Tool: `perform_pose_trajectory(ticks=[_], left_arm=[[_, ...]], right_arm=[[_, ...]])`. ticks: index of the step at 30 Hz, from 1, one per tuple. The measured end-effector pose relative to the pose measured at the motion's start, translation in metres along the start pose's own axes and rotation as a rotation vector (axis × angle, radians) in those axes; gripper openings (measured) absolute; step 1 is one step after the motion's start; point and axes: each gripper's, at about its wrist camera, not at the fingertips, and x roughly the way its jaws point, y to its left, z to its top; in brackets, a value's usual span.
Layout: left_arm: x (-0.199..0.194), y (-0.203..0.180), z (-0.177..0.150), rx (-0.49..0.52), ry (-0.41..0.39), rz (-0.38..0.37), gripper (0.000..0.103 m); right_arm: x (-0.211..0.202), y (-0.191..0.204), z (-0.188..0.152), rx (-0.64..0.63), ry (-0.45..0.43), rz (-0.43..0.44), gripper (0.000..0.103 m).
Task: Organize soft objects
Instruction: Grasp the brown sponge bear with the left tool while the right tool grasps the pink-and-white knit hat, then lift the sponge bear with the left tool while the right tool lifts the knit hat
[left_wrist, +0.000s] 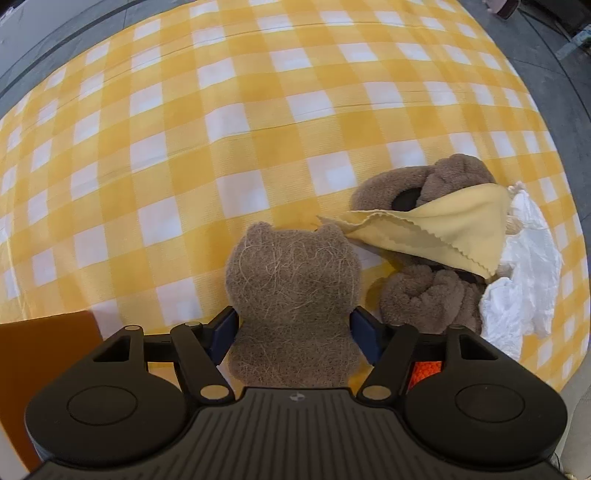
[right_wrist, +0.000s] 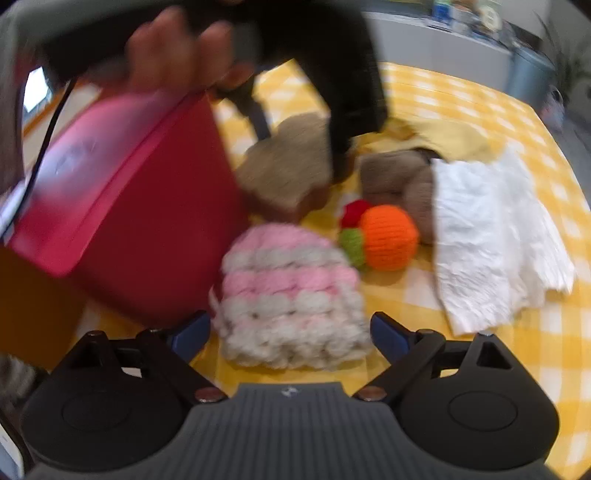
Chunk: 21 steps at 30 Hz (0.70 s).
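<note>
My left gripper (left_wrist: 293, 330) is shut on a flat brown felt bear-shaped pad (left_wrist: 291, 288), held above the checked cloth; it also shows in the right wrist view (right_wrist: 288, 166). My right gripper (right_wrist: 290, 332) is open, its fingers either side of a pink and white knitted hat (right_wrist: 288, 291) lying on the table. An orange, green and red knitted toy (right_wrist: 380, 236) lies beyond the hat. Brown fluffy slippers (left_wrist: 424, 295) lie under a pale yellow cloth (left_wrist: 454, 229), next to a white crumpled cloth (left_wrist: 524, 280). A red box (right_wrist: 122, 199) stands at the left.
A yellow and white checked tablecloth (left_wrist: 221, 147) covers the table. An orange-brown surface (left_wrist: 44, 347) lies at the left near edge. The person's hand (right_wrist: 173, 48) and the left gripper's body are above the red box. The floor shows beyond the table's far edge.
</note>
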Motion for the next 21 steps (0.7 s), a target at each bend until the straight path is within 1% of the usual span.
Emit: perform_pose_trajectory(ticks=[1,2,3,5,6,8,10,12,14,18,21], left_arm=[[-0.001,-0.001,-0.001,0.004,-0.007,0.003,0.075],[-0.002,-0.001,-0.002,0.008,-0.014,0.013,0.075],[-0.003,-0.002,-0.003,0.01,-0.02,0.028,0.075],[-0.004,-0.005,-0.005,0.023,-0.03,0.045,0.075],[-0.005,-0.006,-0.006,0.036,-0.036,0.052,0.075],[-0.005,-0.009,-0.007,0.06,-0.043,0.061,0.075],[-0.006,-0.014,-0.008,0.079,-0.049,0.068,0.075],[-0.007,-0.017,-0.011,0.099,-0.057,0.077,0.075],[-0.009,-0.019,-0.014,0.099,-0.063,0.065,0.075],[-0.021,-0.015,-0.022,0.12,-0.13,0.008,0.075],[-0.033,-0.017,-0.029,0.127,-0.211,-0.002,0.075]], right_arm=[[0.003,0.005,0.0,-0.027,0.013,-0.023,0.09],[0.007,0.01,0.0,-0.055,0.025,-0.049,0.082],[0.009,0.012,0.0,-0.074,0.032,-0.067,0.08],[0.003,0.012,-0.002,-0.076,-0.003,-0.056,0.062],[-0.002,0.011,-0.002,-0.07,-0.028,-0.053,0.059],[-0.013,0.005,-0.003,-0.051,-0.071,-0.032,0.044],[-0.023,0.001,-0.004,-0.042,-0.102,-0.007,0.038],[-0.027,-0.006,-0.004,-0.009,-0.119,0.014,0.036],[-0.031,-0.013,-0.006,0.018,-0.132,0.027,0.034],[-0.05,-0.021,-0.013,0.062,-0.196,0.064,0.033],[-0.061,-0.026,-0.015,0.083,-0.249,0.11,0.033]])
